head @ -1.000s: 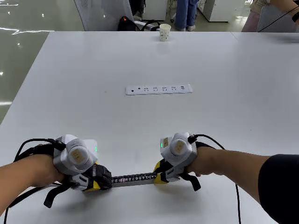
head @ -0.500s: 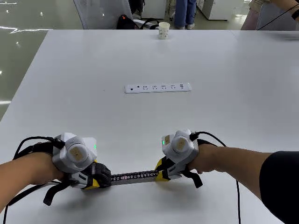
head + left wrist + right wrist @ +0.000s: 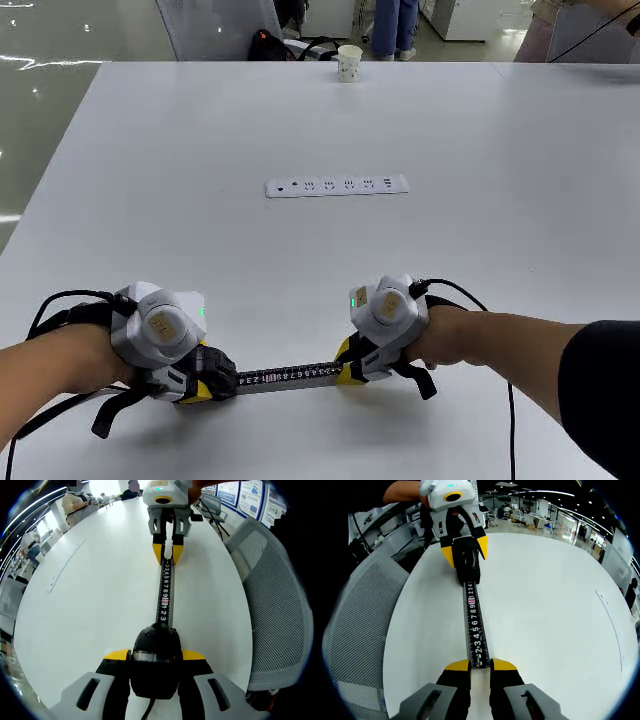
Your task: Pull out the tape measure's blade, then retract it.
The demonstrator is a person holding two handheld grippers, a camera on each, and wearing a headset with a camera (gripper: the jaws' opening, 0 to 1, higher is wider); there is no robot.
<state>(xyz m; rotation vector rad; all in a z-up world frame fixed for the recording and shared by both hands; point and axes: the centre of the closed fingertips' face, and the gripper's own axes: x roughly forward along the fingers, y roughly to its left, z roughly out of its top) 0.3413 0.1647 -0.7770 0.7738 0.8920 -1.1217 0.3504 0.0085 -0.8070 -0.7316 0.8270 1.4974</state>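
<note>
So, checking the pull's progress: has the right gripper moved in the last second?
Yes, slightly. Against the power strip, the right gripper has edged right, away from the tape measure case, lengthening the exposed blade.

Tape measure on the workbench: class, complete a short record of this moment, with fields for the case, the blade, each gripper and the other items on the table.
Case: black tape measure case, clamped in the left gripper
Blade: the blade is pulled out, stretched straight between the two grippers over the white table
Blade end: pinched by the right gripper
Other items: power strip mid-table; paper cup near the far edge
</note>
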